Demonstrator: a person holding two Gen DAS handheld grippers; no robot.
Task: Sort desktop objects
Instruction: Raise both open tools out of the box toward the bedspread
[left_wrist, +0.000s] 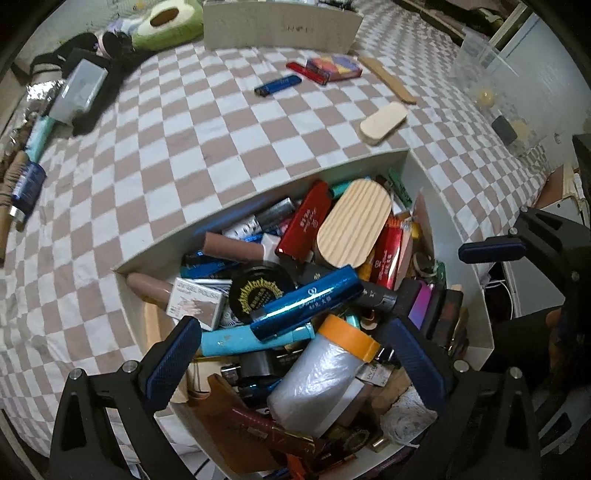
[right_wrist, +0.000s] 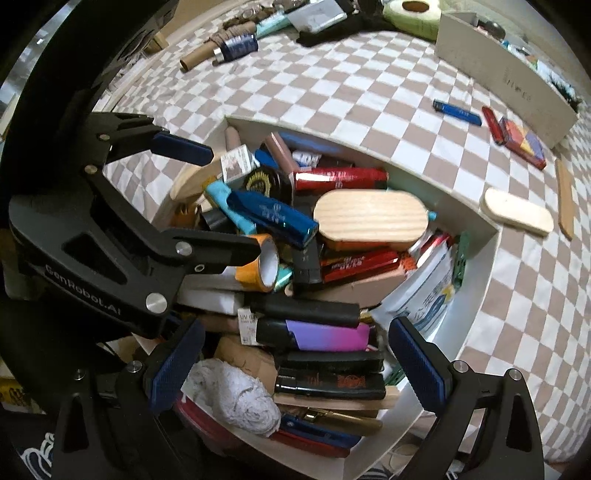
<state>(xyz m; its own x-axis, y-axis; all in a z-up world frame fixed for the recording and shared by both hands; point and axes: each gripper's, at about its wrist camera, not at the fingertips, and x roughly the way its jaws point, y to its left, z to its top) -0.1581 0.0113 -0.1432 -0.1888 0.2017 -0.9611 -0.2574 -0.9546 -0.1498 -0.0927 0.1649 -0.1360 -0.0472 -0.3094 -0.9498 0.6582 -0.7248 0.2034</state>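
Hanging above the crowded white box (left_wrist: 448, 236), the left gripper (left_wrist: 291, 354) is spread wide with nothing pinched; a plastic-film roll with an orange end (left_wrist: 321, 373) is seen between its fingers, untouched. The right gripper (right_wrist: 295, 363) is likewise spread empty over a purple lighter (right_wrist: 325, 338).

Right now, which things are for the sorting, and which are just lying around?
For sorting: white box full of bits, tape roll, wooden lid, blue lighter, red lighter.

Lying around: avocado cushion, black cloth, checked cloth.
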